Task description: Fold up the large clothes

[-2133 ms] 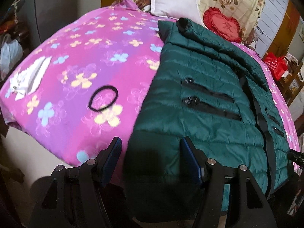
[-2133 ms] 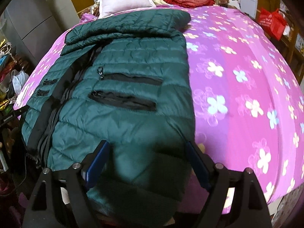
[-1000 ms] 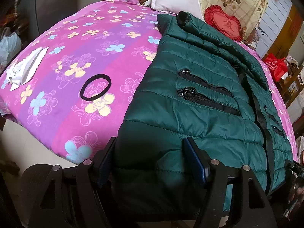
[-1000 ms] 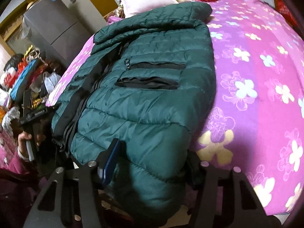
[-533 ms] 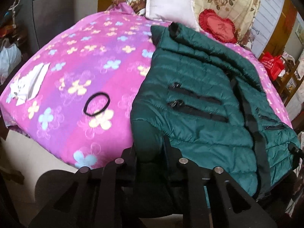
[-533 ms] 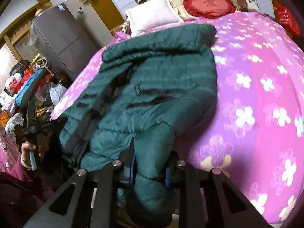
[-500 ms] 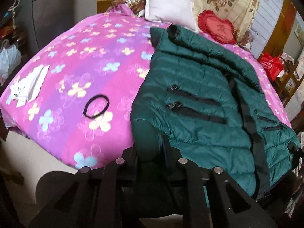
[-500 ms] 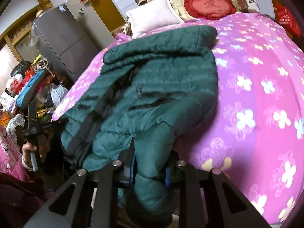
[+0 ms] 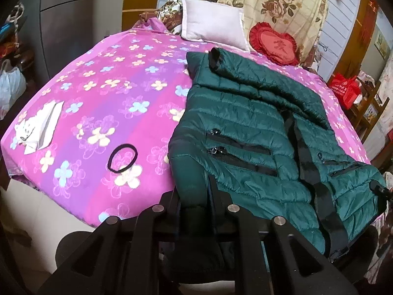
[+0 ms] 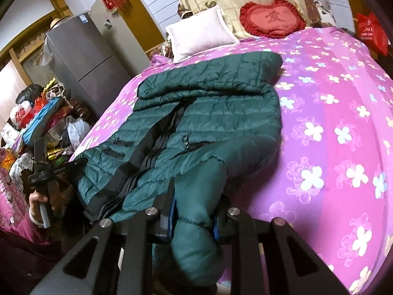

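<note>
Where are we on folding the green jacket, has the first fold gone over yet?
Done so far: the green jacket lies spread on the pink bedspread, sleeves already laid across the top. In hand: the left gripper and right gripper each have their jaws shut on a bottom corner of the hem, raised off the bed. Left: carrying the hem toward the collar; no bottom fold is made yet.

A pink and purple flower-print bedspread (image 9: 118,93) carries a black elastic hair loop (image 9: 122,158) and, well apart near its edge, crumpled white paper (image 9: 39,130); at its head lie a white rectangular pillow (image 9: 212,28) and a red heart-shaped frilled cushion (image 9: 273,44); a grey refrigerator (image 10: 83,61) stands beside
</note>
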`<state>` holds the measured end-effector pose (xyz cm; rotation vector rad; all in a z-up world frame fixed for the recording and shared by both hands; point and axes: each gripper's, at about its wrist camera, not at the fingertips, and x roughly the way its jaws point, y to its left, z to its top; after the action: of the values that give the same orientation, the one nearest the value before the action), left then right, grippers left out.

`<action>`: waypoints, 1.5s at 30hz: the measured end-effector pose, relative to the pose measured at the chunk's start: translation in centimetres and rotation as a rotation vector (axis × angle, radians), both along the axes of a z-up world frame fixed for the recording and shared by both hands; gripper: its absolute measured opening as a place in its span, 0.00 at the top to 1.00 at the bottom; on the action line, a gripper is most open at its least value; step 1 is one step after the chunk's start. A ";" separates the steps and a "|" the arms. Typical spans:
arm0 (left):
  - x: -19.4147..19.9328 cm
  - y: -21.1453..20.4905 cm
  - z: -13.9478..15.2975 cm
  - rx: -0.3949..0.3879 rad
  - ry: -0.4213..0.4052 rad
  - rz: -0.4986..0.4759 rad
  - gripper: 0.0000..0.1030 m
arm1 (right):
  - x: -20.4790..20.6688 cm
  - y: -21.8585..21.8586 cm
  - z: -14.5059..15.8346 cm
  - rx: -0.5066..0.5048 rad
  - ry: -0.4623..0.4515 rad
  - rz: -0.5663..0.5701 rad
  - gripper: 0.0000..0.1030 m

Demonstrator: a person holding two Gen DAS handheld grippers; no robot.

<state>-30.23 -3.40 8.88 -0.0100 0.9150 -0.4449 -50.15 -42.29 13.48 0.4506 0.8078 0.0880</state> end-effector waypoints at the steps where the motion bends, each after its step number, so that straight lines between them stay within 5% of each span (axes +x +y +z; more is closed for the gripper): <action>1: 0.0 0.0 0.2 -0.003 -0.004 0.000 1.00 | 0.0 0.0 0.1 0.002 -0.008 -0.001 0.79; 15: 3.9 -1.6 6.0 -0.097 -0.140 0.035 1.00 | 2.6 -2.0 3.5 -0.024 -0.086 -0.067 0.79; 25: 11.8 -5.8 8.7 -0.088 -0.214 0.089 1.00 | 10.0 -5.8 6.6 -0.079 -0.135 -0.161 0.79; 33: 20.8 -10.0 7.1 -0.049 -0.174 0.191 1.00 | 18.7 -10.1 6.2 -0.084 -0.102 -0.243 0.79; 40: 26.6 -12.7 3.2 -0.010 -0.120 0.206 1.00 | 26.2 -14.4 2.8 -0.047 -0.023 -0.322 0.79; 42: 27.7 -12.7 2.3 -0.039 -0.100 0.197 0.95 | 27.8 -15.0 1.3 -0.053 0.004 -0.338 0.79; 45: 28.2 -11.1 3.0 -0.109 -0.077 0.218 0.68 | 29.9 -16.0 -2.0 -0.025 0.063 -0.363 0.77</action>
<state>-2.01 -14.55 11.86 -0.1892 0.8034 -0.2894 -20.21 -58.34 11.44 0.5716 0.7769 -0.2744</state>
